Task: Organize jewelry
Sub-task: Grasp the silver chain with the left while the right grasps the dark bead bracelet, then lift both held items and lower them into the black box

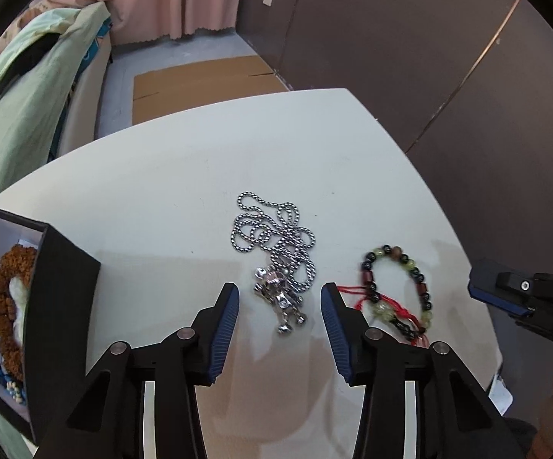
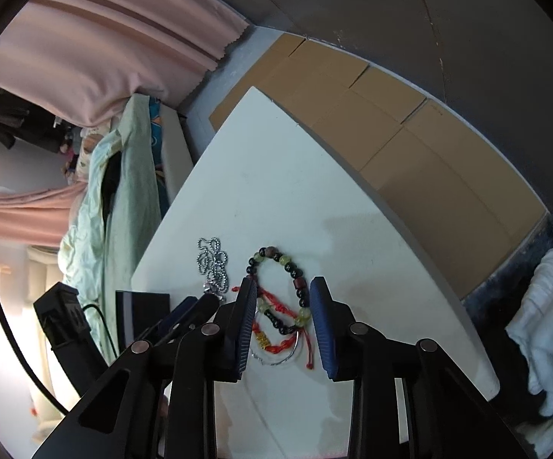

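Silver ball-chain necklace [image 1: 272,241]: lies in a loose tangle near the middle of the white counter [image 1: 142,199], its metal figure pendant [image 1: 278,298] trailing toward me. My left gripper [image 1: 280,300] points down at it, fingers [image 1: 224,329] part spread, one on either side of the pendant and touching nothing. I judge the placing deliberate: the pendant is the one solid lump on a slack chain, so it is the sensible place to pinch.

Beaded bracelet [image 2: 280,290]: dark, pale green and brown beads on a ring, with red knotted cord and a small gold charm bunched at its near side, and a thin silver hoop under the cords. It lies just beside the necklace, on the counter, apart from it. My right gripper [image 2: 282,319] straddles its near half, fingers [image 2: 322,329] narrowed but not pressing; bare counter shows between each pad and the beads. Nothing is held yet by either hand.

Black box [image 1: 52,302]: at the counter's left edge, open side facing away from the loose pieces. Inside, a rough brown seed-bead strand around something white, and small blue and pale beads in the corner. I take this for the store the two loose items should join.

Surroundings: pink curtain, pale green bedding, flattened cardboard on the floor.
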`<state>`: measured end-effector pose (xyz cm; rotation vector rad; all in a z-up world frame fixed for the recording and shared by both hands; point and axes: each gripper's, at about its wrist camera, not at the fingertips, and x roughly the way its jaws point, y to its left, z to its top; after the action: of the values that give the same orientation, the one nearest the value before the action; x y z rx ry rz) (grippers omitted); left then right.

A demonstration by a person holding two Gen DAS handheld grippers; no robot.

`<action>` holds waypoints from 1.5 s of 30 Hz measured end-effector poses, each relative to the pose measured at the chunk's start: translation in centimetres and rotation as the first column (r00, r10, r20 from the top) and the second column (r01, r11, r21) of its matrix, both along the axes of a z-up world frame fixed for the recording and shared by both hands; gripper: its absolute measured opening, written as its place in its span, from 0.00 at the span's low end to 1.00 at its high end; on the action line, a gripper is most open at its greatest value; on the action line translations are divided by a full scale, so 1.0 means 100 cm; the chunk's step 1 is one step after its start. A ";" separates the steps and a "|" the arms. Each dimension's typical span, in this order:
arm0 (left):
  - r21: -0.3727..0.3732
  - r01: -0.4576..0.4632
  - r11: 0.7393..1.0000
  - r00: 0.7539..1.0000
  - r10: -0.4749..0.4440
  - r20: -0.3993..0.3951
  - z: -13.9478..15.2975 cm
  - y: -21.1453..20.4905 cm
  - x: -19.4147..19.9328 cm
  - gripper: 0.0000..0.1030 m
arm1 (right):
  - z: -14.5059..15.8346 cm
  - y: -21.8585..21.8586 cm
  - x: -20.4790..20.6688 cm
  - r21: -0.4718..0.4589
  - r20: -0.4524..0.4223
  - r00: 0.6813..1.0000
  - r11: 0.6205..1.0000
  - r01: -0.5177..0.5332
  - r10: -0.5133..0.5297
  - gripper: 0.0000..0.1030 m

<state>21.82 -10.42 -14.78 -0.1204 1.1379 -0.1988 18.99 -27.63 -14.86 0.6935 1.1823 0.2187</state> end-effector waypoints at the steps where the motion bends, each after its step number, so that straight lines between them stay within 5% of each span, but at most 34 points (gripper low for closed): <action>1: 0.004 -0.002 1.000 1.000 0.002 -0.004 -0.002 0.000 0.002 0.43 | -0.001 0.002 0.002 -0.014 -0.003 1.000 1.000 -0.004 0.004 0.30; 7: 0.070 -0.002 0.998 0.999 -0.001 0.043 -0.003 -0.005 -0.001 0.22 | -0.007 0.019 0.010 -0.115 -0.037 0.998 0.992 -0.050 0.046 0.28; 11: 0.023 -0.005 1.000 1.000 0.004 0.028 -0.002 0.001 -0.002 0.17 | -0.011 0.028 0.015 -0.150 -0.050 0.996 0.986 -0.078 0.071 0.27; 13: 0.002 -0.025 1.000 0.999 0.025 0.038 0.005 0.007 -0.004 0.05 | -0.012 0.031 0.019 -0.167 -0.057 0.995 0.982 -0.092 0.084 0.27; 25: -0.100 -0.046 0.994 0.991 0.058 0.120 0.052 0.027 -0.023 0.05 | -0.006 0.061 0.031 -0.392 -0.035 0.988 0.907 -0.155 0.153 0.27; 27: -0.107 -0.052 0.993 0.989 0.066 0.135 0.058 0.031 -0.025 0.05 | -0.006 0.067 0.031 -0.434 -0.039 0.984 0.884 -0.172 0.172 0.10; 32: -0.129 -0.066 0.989 0.982 0.088 0.170 0.074 0.042 -0.031 0.05 | -0.002 0.066 0.026 -0.397 -0.027 0.983 0.901 -0.176 0.180 0.09; 45: -0.181 -0.122 0.976 0.937 0.174 0.304 0.135 0.074 -0.064 0.05 | 0.049 0.076 -0.006 -0.301 0.205 0.964 0.948 -0.104 0.171 0.09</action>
<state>15.42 -3.01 -1.29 -0.3055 0.7851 -0.1678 18.36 -20.07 -9.95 0.3187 1.0153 0.2318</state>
